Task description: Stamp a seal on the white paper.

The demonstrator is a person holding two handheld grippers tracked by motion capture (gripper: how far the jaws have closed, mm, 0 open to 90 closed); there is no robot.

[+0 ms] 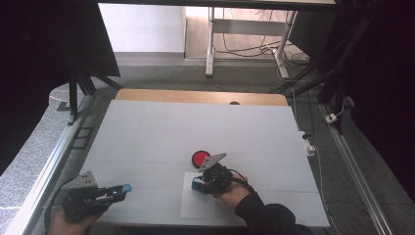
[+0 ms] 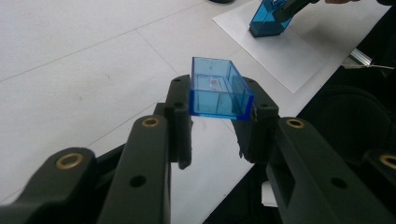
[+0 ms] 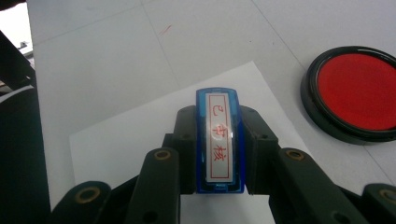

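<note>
High view: two grippers work over a white counter beside a red ink pad. Left gripper view: the left gripper clamps a blue cap. Right gripper view: the right gripper clamps a blue stamp above a paper sheet.

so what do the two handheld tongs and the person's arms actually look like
Both tongs are black. The left tongs and right tongs each carry a grey three-cornered plate on top and trail a black cable. Seen from their own cameras, the jaws are chunky black link arms with brass-coloured pivot pins and small round holes. The right arm wears a dark sleeve down to the wrist; the left hand has no sleeve in view.
</note>
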